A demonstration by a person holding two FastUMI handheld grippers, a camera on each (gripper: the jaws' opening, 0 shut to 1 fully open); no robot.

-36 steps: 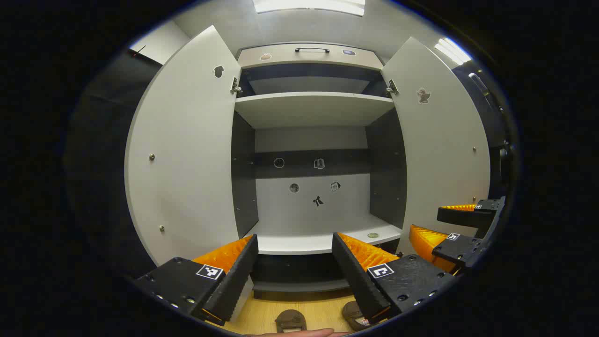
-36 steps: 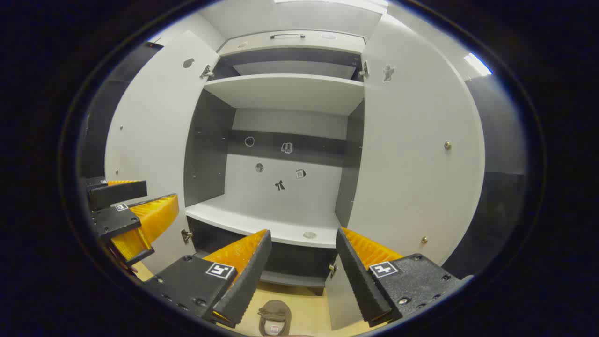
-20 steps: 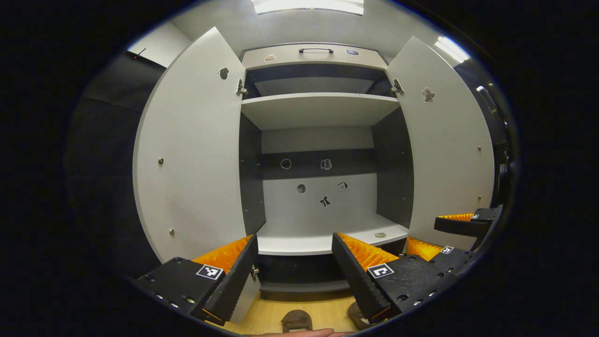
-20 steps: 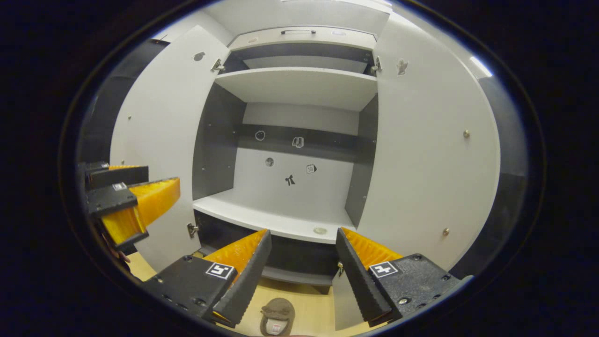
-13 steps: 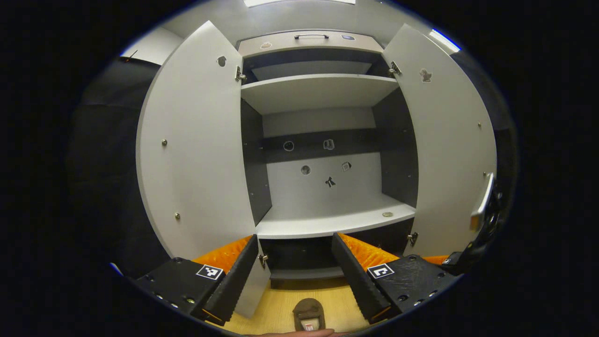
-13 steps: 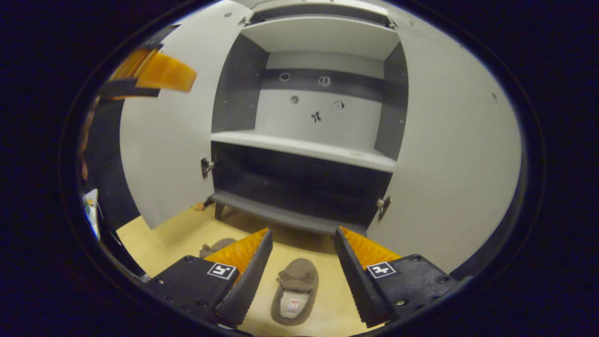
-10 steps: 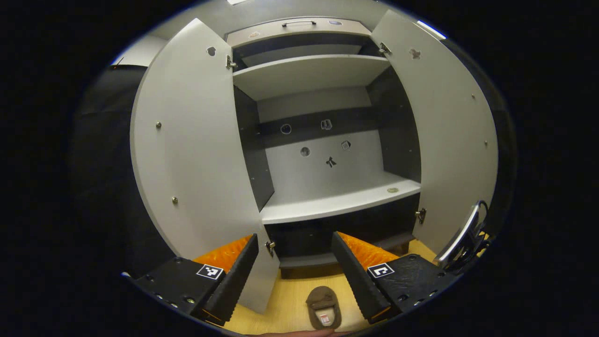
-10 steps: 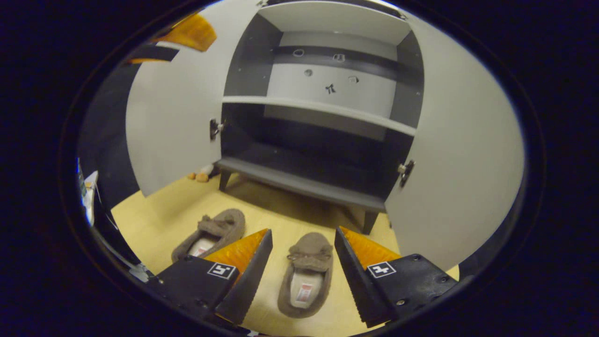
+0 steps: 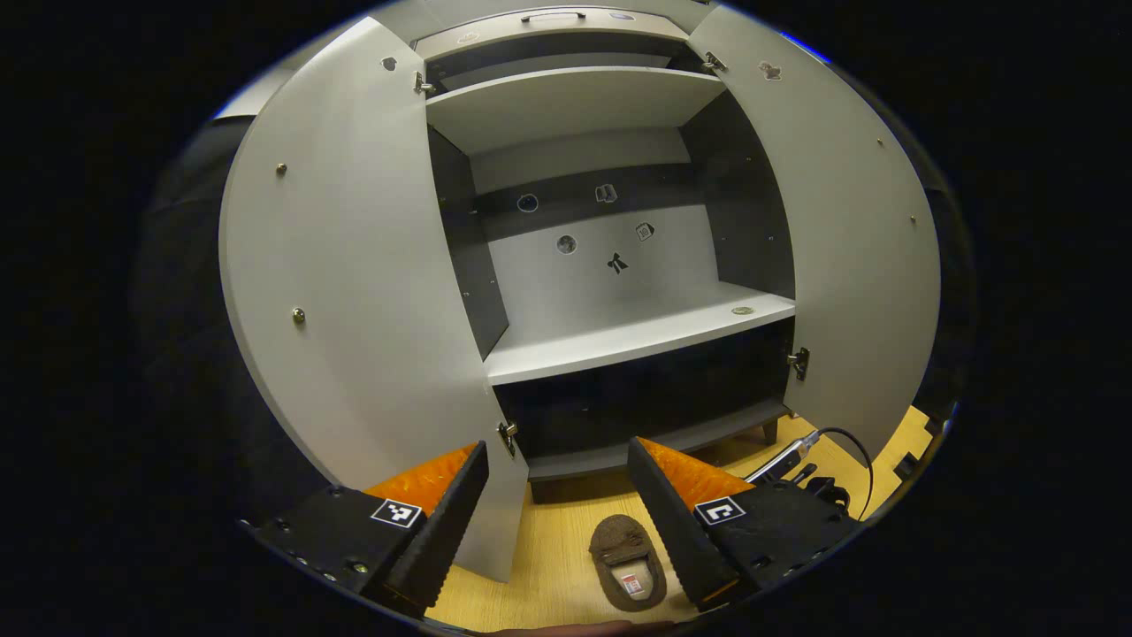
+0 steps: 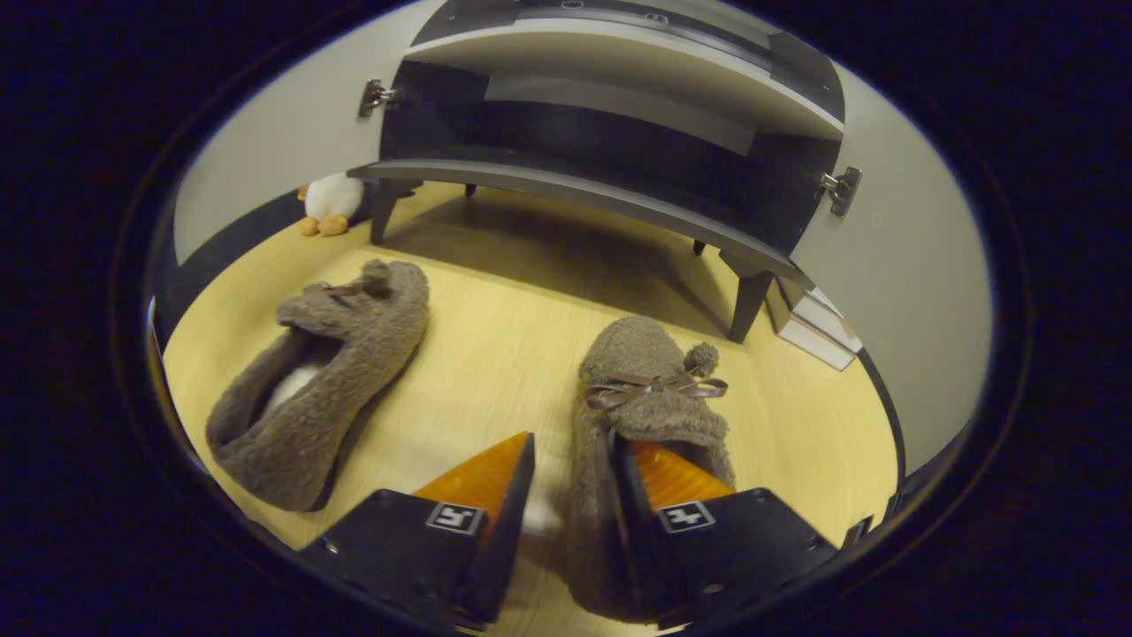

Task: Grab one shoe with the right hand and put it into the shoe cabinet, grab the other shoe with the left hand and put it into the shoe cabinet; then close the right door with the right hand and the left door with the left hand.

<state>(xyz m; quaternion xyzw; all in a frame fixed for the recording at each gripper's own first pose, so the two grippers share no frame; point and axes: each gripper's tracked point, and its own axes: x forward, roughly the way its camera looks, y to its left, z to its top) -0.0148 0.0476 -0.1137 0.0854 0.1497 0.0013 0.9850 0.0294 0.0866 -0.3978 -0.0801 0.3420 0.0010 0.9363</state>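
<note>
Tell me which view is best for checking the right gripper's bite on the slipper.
Right gripper view. The right gripper is down at the bow slipper, fingers astride its side wall, one inside the opening; whether both press is unclear. Left gripper view gives a slipper small, on the floor between the left gripper's open fingers.

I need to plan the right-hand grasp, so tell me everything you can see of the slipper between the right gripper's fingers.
The slipper is a brown, fuzzy, fleece-like moccasin with a thin brown ribbon bow and a small pompom on top. It lies upright on the pale wooden floor, toe toward the open cabinet. The right gripper straddles its left side wall: one finger outside, the other inside the opening. Whether both press on it cannot be told. The other slipper lies apart to its left.
</note>
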